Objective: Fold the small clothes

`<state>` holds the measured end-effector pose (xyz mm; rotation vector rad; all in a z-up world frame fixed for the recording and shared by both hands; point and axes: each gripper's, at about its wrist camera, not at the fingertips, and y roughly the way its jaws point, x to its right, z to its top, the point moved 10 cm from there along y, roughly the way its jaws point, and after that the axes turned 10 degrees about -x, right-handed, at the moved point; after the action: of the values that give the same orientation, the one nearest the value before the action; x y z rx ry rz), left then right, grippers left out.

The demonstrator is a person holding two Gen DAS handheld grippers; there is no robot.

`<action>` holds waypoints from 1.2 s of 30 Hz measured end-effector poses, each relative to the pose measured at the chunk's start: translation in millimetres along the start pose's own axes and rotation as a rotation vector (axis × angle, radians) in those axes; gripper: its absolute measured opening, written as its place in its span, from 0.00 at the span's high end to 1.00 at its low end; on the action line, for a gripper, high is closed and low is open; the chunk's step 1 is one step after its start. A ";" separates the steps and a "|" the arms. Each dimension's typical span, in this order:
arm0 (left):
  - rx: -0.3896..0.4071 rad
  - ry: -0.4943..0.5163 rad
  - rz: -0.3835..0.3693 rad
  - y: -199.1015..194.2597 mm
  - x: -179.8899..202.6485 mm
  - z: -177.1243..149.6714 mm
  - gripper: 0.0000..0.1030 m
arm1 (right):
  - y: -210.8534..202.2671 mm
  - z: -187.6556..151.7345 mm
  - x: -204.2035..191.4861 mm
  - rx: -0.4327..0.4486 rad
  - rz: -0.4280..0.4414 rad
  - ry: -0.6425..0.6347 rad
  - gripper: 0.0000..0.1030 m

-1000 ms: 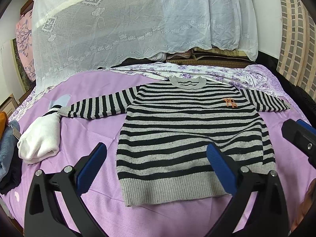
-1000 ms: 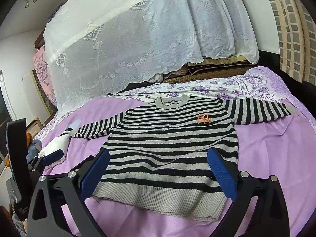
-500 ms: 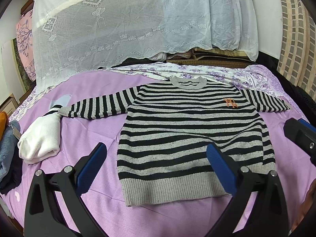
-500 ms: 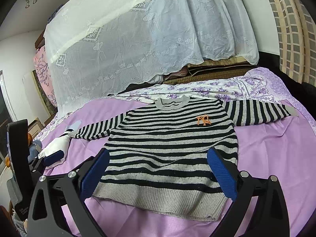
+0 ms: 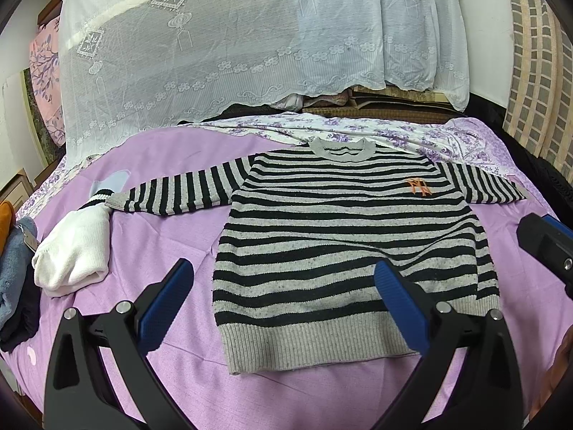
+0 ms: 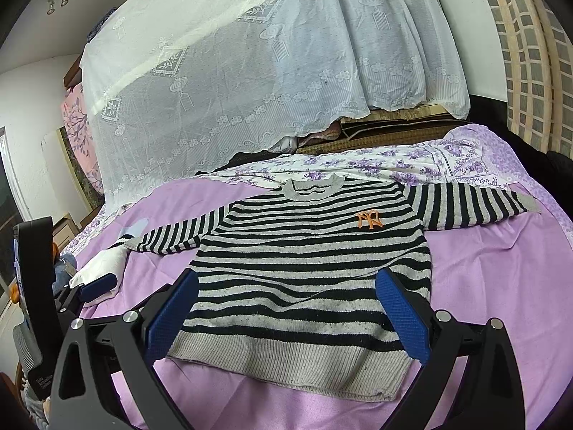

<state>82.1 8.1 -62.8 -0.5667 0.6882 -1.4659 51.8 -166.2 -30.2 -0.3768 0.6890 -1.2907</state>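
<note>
A black-and-grey striped sweater [image 5: 343,236] with an orange chest logo lies flat, front up, on the purple bed sheet [image 5: 150,247], both sleeves spread out; it also shows in the right wrist view [image 6: 308,261]. My left gripper [image 5: 286,304] is open and empty, hovering above the sweater's hem. My right gripper [image 6: 286,315] is open and empty, also above the hem, to the right of the left one. The left gripper's body [image 6: 35,308] shows at the left edge of the right wrist view.
A folded white garment [image 5: 75,251] lies by the left sleeve end. Blue and dark clothes [image 5: 14,272] are piled at the left edge. A floral sheet [image 5: 376,136] and a lace-covered stack [image 5: 232,43] stand behind the sweater.
Almost nothing has changed; both grippers stay open and hover in about the same place above the hem.
</note>
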 end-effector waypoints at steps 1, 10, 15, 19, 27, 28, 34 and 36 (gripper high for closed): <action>-0.001 0.000 0.000 0.7 -1.1 -0.5 0.04 | 0.0 -0.3 -0.1 0.000 0.001 0.000 0.03; -0.003 -0.002 0.000 2.8 -6.1 -3.3 0.04 | 0.1 2.2 -2.1 0.000 0.001 0.000 0.03; -0.003 -0.002 0.000 2.5 -5.2 -2.6 0.04 | 0.2 2.1 -2.6 0.001 0.001 0.000 0.03; -0.004 -0.003 0.000 2.5 -5.0 -2.4 0.04 | 0.7 1.4 -2.3 0.001 0.001 -0.001 0.03; -0.009 -0.006 -0.001 5.0 -6.7 -6.6 0.04 | -2.5 6.2 -5.6 -0.001 0.001 0.003 0.03; -0.011 -0.008 -0.002 6.3 -7.4 -8.1 0.04 | -2.6 6.3 -6.0 -0.002 0.001 0.005 0.03; -0.047 -0.032 -0.006 18.9 -11.1 -15.2 0.04 | 5.8 2.4 1.9 -0.013 -0.002 0.026 0.03; -0.068 -0.043 -0.008 25.5 -13.5 -13.3 0.04 | 12.0 0.6 8.1 -0.025 -0.003 0.042 0.03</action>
<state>90.5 23.4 -89.4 -0.6518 0.7051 -1.4377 62.2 -170.9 -39.2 -0.3715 0.7408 -1.2967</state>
